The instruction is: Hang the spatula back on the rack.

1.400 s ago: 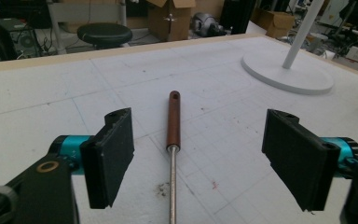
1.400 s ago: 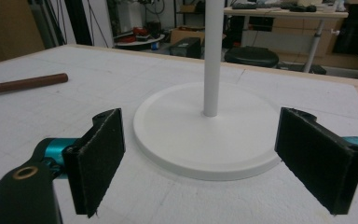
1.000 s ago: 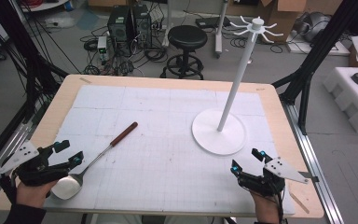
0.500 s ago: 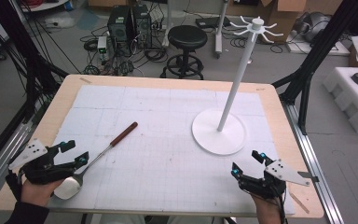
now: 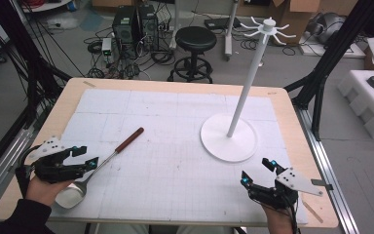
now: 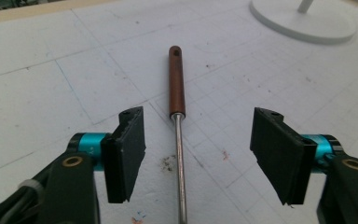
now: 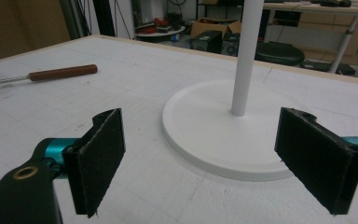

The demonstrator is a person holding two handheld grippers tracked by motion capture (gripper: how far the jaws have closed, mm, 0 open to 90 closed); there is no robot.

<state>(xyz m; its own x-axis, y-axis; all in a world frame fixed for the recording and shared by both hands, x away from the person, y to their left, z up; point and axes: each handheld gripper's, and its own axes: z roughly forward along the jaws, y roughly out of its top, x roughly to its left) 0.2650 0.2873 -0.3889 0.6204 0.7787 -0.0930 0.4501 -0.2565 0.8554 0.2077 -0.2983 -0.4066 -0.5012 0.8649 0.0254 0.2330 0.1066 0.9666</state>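
My left claw (image 6: 198, 156) has just been closing, its jaws astride the spoon's (image 6: 180, 154) thin metal shaft without touching, near the tabletop's (image 5: 73, 95) near-left corner. My right claw (image 7: 214, 158) gapes wide near the near-right corner, facing the white stand (image 7: 223, 135).

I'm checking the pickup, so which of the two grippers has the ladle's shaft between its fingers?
The left gripper: the metal ladle with the brown wooden handle runs between its open fingers, untouched. The right gripper faces the white stand's round base.
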